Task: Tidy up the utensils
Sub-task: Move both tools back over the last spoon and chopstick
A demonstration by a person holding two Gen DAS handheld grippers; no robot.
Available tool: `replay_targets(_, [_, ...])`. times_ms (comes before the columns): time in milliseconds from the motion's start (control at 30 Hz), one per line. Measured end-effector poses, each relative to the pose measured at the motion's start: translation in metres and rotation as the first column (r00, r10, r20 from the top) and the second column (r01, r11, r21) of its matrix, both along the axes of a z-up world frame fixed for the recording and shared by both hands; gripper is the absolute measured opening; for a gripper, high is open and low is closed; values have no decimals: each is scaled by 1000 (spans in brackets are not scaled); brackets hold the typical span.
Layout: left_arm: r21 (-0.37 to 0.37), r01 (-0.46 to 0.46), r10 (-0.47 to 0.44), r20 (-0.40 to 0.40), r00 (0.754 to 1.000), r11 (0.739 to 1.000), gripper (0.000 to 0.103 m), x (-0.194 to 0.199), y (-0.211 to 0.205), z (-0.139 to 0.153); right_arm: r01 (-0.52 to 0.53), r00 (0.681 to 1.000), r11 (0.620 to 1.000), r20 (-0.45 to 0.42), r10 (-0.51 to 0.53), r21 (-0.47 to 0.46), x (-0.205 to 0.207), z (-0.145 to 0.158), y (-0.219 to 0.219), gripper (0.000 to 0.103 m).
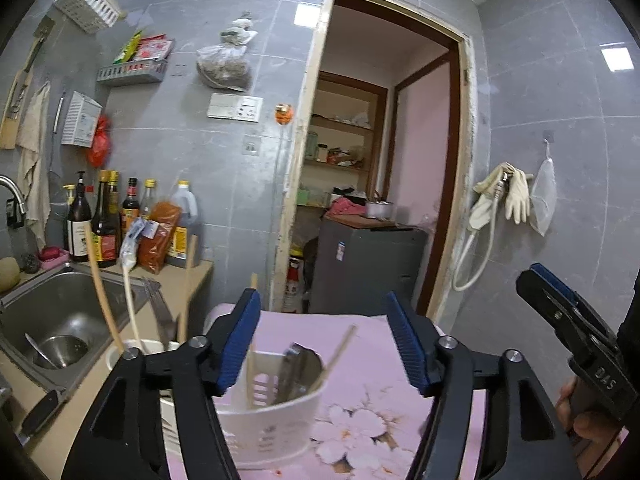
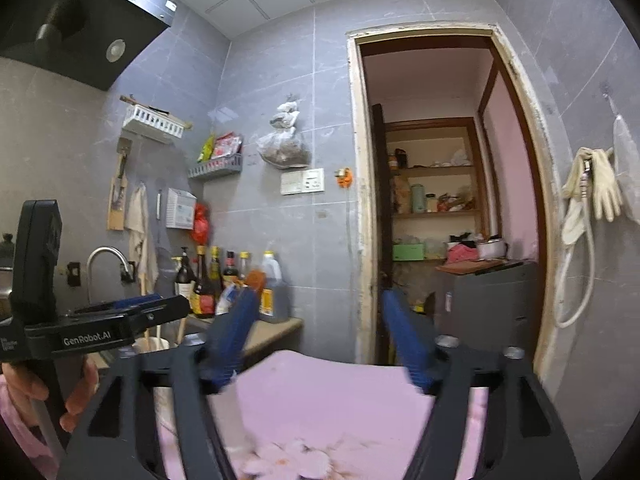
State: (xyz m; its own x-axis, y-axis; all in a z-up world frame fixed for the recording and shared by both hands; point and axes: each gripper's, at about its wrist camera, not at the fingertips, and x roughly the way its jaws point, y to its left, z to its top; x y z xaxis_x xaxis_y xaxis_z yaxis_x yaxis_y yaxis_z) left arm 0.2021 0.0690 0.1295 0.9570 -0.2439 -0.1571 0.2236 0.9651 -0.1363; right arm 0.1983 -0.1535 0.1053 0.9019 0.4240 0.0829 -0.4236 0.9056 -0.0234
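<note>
A small kitchen with grey tiled walls and an open doorway onto a pantry. A person holds a gripper in each hand, both raised over a surface covered with a pink flowered cloth [image 1: 352, 360].

The left gripper [image 1: 324, 340] points roughly level, its blue-padded jaws standing wide apart with nothing clamped between them. Seen through the gap below them, a white slotted utensil holder [image 1: 276, 412] stands on the pink cloth. Inside it lean pale chopsticks [image 1: 336, 356] and a dark metal utensil [image 1: 298, 372], tilted against the rim. Just to its left a second white cup [image 1: 138, 346] holds long wooden utensils [image 1: 102, 292] that stick up well above it.

The right gripper [image 2: 316, 336] also has its blue jaws spread apart and empty, blurred, above the pink cloth. From the left camera it shows at the far right edge with a hand [image 1: 580, 412] under it.

To the left lie a steel sink [image 1: 60, 320] and, on the desk [image 1: 188, 280] behind it, a row of sauce bottles [image 1: 108, 220] against the wall.
</note>
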Motion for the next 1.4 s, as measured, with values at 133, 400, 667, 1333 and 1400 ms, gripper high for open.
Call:
replay_targets(133, [-2,31,-31,-11,999,1000,77,-2,-13,-6,32,999,999,-11,-32,3,-7,-5,-19,79])
replay_targets(400, [30,121,-118,-81,990,992,97,0,-44,-30,73,996,997,-54,-73,3,-14,-22,-52,103])
replay_targets(667, [125,227,-193,-234,953,966,97,15,-83,-70,124,976,992,-178,-127,-26,-4,-47,-76,103])
replay_targets(1333, [11,440,-328,-648,687,898,55,104,-128,-137,87,687,988,-710,-155,-130,100,-116,-102,54])
replay_targets(1400, [1,452,-335,-670,663,892,49,108,-131,-143,72,661,988,-735,-151,-138,108,-120,-100,49])
